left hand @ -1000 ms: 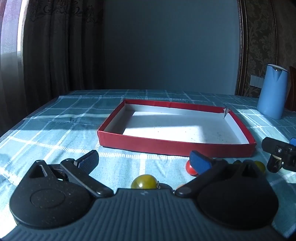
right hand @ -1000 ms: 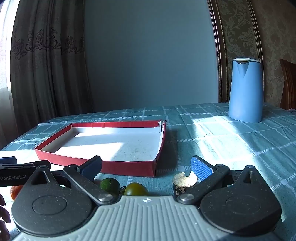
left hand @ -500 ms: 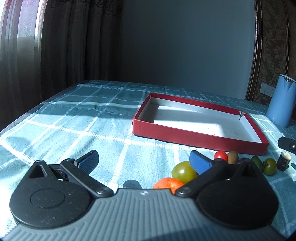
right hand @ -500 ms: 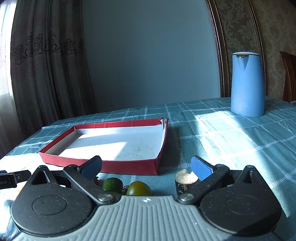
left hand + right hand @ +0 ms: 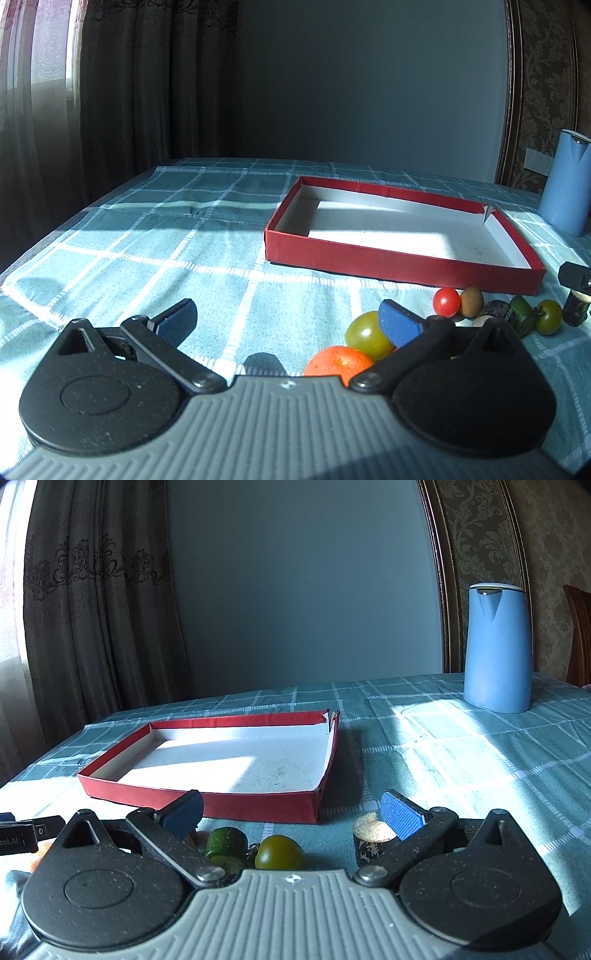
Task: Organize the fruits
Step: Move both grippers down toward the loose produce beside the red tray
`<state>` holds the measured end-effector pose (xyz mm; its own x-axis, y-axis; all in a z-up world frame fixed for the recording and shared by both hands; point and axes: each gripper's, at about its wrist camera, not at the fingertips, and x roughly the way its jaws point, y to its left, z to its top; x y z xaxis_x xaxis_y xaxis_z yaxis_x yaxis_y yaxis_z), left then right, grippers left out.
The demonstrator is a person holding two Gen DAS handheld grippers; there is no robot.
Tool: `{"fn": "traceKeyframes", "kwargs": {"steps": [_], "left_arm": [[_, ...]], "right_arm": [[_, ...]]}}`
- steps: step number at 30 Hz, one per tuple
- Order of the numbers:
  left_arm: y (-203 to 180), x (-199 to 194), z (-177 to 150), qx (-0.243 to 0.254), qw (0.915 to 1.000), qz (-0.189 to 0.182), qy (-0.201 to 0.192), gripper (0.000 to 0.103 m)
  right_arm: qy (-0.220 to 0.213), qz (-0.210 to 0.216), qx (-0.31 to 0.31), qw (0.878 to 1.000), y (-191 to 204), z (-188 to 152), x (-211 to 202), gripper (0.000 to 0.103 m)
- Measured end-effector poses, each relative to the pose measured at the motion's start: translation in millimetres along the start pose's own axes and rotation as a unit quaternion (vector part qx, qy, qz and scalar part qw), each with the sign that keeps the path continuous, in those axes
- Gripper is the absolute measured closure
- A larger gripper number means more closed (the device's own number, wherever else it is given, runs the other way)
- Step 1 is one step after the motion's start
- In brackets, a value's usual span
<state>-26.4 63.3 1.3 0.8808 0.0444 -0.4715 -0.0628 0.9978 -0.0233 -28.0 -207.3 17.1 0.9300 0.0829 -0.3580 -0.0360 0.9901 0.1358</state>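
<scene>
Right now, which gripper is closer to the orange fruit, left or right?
Left. The left gripper has the orange fruit just inside its right finger, almost between the fingers. The right gripper sits farther right, over the dark green tomato, the orange off past its left finger.

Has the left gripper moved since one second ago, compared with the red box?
Yes. The left gripper has pulled back and leftward: the red box now sits farther away and to the right in its view.
</scene>
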Motion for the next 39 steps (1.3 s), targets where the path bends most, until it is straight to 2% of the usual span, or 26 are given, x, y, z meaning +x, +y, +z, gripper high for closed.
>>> {"fn": "traceKeyframes", "kwargs": {"steps": [13,19,25,39], "left_arm": [[-4.6,-0.4,-1.8,0.020,0.9998,-0.005,-0.003,0.000],[-3.3,-8.2,-5.8,0.034,0.9992,-0.024,-0.001,0.000],[-1.2,-17.8,-16.0,0.056,0.9983,-0.015,0.005,0.000],[-2.3,-15.2,-19.0,0.056,0.9982,-0.007,0.023,0.000]], "right_arm": [[0.009,-0.002,-0.006,1.000,1.4,-1.4,2.8,0.000],[0.007,-0.004,0.004,1.000,-2.9,0.2,2.9,0.000],[0.005,-0.001,0.008,1.000,-3.5,0.7,2.1,0.000],[0.002,0.000,0.005,1.000,-2.9,0.8,0.2,0.000]]}}
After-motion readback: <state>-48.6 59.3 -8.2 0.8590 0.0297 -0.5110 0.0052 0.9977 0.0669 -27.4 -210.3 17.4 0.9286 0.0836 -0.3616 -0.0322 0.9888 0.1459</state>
